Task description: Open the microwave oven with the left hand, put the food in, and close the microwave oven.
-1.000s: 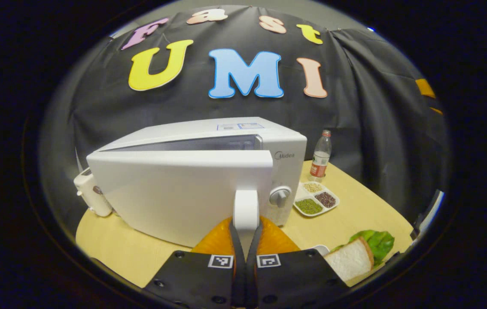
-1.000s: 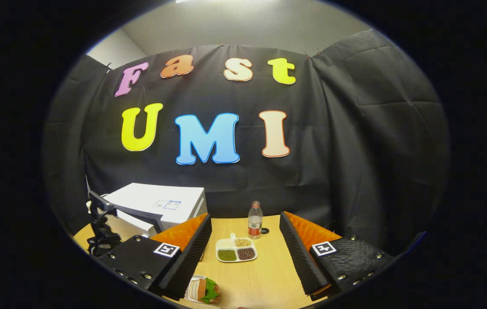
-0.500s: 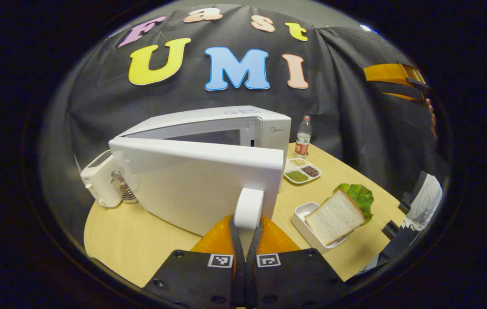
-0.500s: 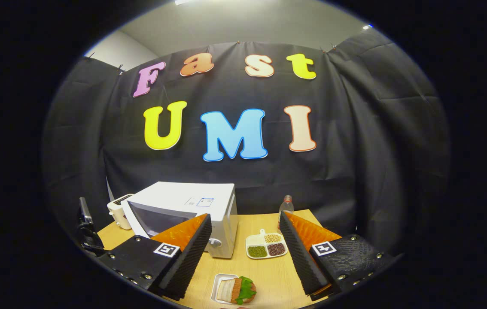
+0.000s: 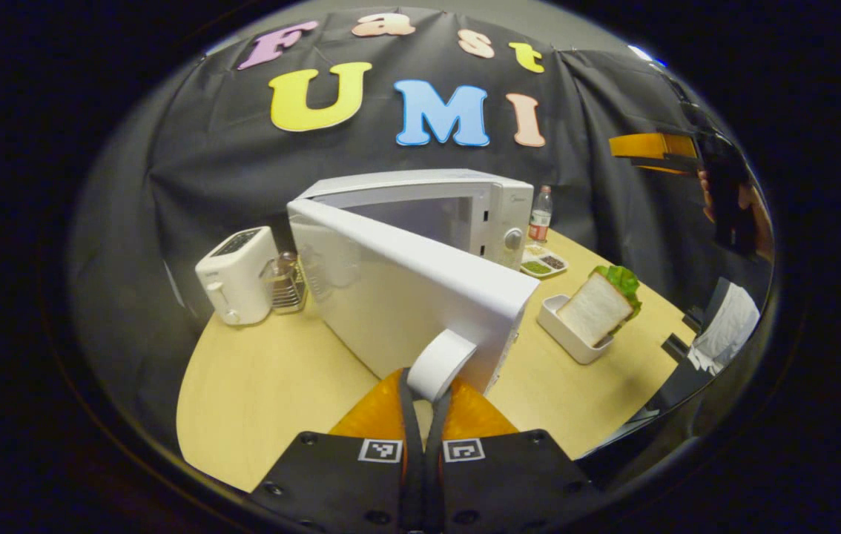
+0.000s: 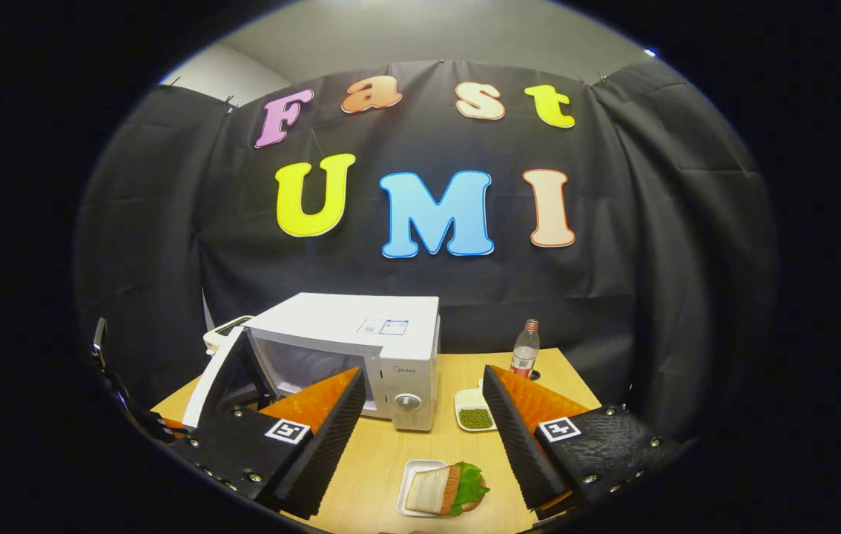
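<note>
The white microwave [image 5: 498, 208] stands at the back of the table with its door [image 5: 406, 297] swung wide open. My left gripper [image 5: 424, 389] is shut on the door's white handle [image 5: 439, 363], both fingers pressing on it. A sandwich [image 5: 598, 305] with lettuce leans in a small white tray [image 5: 565, 337] to the right of the door. In the right gripper view the microwave [image 6: 383, 334] shows its open cavity, and the sandwich [image 6: 452, 489] lies in its tray below and between the fingers. My right gripper [image 6: 422, 378] hangs open above the table, holding nothing.
A white toaster [image 5: 235, 274] and a glass jar [image 5: 285, 280] stand left of the microwave. A plastic bottle [image 5: 540, 215] and a divided dish of beans [image 5: 545, 263] sit at its right. The wooden table [image 5: 265, 386] has bare room in front. A hand holds the right gripper [image 5: 654, 146] at the far right.
The microwave door has swung from slightly ajar to wide open, drawn by my left gripper on its handle. The right gripper view has shifted, bringing the microwave and sandwich nearer the centre.
</note>
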### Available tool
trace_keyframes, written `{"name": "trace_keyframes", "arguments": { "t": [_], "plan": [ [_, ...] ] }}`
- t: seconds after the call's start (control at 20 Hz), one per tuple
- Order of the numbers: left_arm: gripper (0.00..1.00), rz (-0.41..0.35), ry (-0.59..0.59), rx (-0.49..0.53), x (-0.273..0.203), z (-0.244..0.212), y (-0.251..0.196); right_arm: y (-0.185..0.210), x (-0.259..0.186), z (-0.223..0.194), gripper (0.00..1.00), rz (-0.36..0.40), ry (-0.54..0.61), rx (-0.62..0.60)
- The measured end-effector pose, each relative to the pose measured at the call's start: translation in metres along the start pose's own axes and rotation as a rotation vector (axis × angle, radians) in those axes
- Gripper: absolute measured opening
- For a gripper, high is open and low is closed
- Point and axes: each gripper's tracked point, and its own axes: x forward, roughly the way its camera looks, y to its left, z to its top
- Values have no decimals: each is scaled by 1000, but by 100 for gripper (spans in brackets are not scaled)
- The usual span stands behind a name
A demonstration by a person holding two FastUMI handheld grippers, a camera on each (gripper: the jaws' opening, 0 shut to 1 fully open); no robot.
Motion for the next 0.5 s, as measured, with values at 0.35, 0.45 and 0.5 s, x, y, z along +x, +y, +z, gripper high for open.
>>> {"name": "trace_keyframes", "arguments": {
  "t": [0.35,0.45,0.5],
  "plan": [
    [8,52,14,-17,-35,-26,85,22,5,-14,96,0,41,30],
    [7,73,12,-26,-40,-29,106,19,11,-27,96,-25,69,47],
    [7,81,10,-31,-42,-29,115,16,13,-34,96,-33,87,49]
  ]
}}
